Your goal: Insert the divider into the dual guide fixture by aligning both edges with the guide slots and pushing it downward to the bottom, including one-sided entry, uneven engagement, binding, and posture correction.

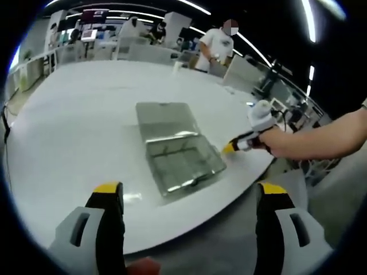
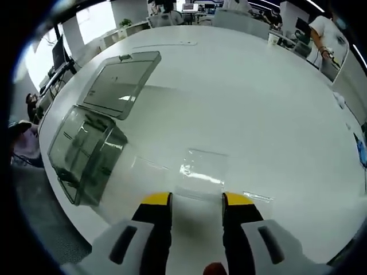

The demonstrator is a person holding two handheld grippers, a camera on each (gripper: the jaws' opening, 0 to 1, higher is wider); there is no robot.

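One divider (image 2: 200, 172), one open box (image 2: 92, 149).

White table (image 2: 246, 91); smoky clear box (image 2: 86, 152); yellow-tipped black fingers (image 2: 157, 199).

Bright ceiling light strips (image 1: 269, 54) glare off the glossy white table (image 2: 246, 97); fisheye edges bend and blur.
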